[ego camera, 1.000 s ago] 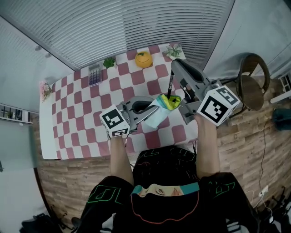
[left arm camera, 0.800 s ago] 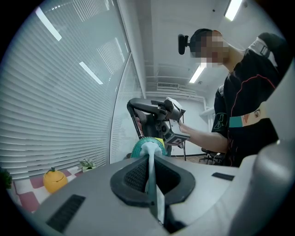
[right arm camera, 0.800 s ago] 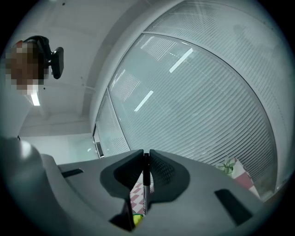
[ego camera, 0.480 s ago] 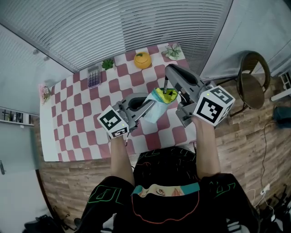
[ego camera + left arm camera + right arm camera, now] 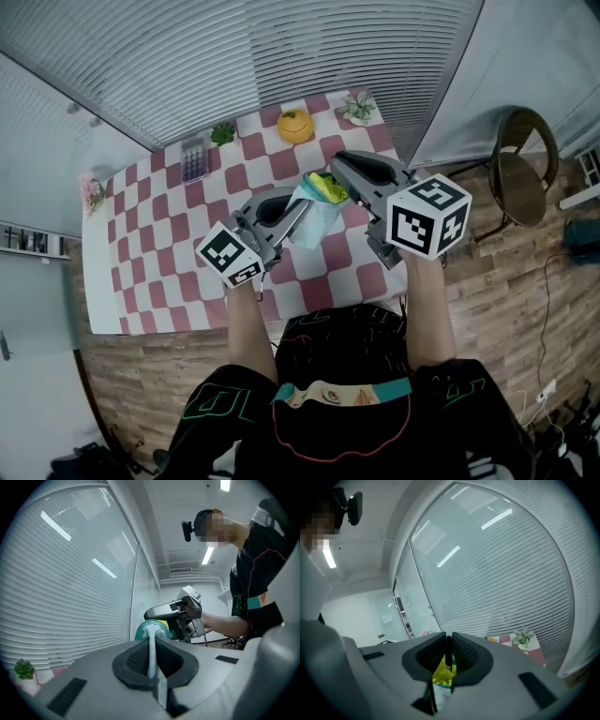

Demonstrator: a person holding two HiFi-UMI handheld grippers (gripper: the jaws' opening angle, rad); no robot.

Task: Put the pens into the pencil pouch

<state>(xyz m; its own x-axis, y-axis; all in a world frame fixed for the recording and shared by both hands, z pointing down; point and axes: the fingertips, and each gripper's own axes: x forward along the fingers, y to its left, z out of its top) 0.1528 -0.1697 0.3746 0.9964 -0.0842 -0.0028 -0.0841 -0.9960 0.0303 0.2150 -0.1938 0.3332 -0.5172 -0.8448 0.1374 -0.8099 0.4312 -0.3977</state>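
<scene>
**Pen lowered to the pouch's mouth**

A second ago the pen stood upright, well above the pouch, with the right gripper raised. Now the right gripper (image 5: 337,169) has dropped and tipped nearly level, and in the head view the pen is almost lost against the pouch's yellow lining. The left gripper (image 5: 302,208) has carried the pouch a little further across the table, towards the blinds.

I count two grippers, one pencil pouch (image 5: 314,214) and one pen (image 5: 448,651). On the checked table (image 5: 150,244) behind them sit one calculator (image 5: 194,157), one orange pot (image 5: 295,125) and two small green plants (image 5: 223,133).

The left gripper's jaws are closed tight on a thin edge of the pale blue pouch, holding it clear of the table with its mouth turned towards the other gripper. The right gripper's jaws are clamped on the dark pen. In the right gripper view the pouch's open yellow mouth lies just below the jaws, the pen's lower end against it. The two grippers' tips are close together.
</scene>
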